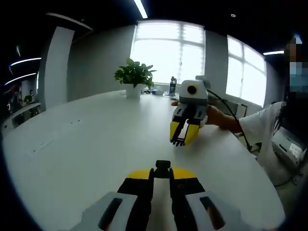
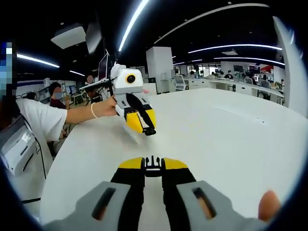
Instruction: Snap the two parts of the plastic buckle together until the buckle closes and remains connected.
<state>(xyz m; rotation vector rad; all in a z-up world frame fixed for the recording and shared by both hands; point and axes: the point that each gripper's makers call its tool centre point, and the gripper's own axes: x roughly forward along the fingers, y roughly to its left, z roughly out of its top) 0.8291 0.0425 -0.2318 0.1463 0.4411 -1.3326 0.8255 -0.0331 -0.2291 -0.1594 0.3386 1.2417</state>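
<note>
My left gripper (image 1: 162,176) is shut on one black buckle part (image 1: 162,168), a short blocky piece that sticks out past its yellow tips. My right gripper (image 2: 153,169) is shut on the other black buckle part (image 2: 153,162), which ends in small prongs. In the left gripper view the right gripper (image 1: 183,136) hangs over the white table (image 1: 96,144) with the pronged part (image 1: 179,141) pointing down toward me. In the right gripper view the left gripper (image 2: 144,125) is held up at the left, its part (image 2: 149,130) at the tip. The two parts are well apart.
A potted plant (image 1: 134,77) and a bottle (image 1: 173,85) stand at the table's far side by the windows. A person's hand (image 2: 107,107) and white sleeve (image 2: 38,120) reach in from the table edge. A grey machine (image 2: 17,144) sits beside the table.
</note>
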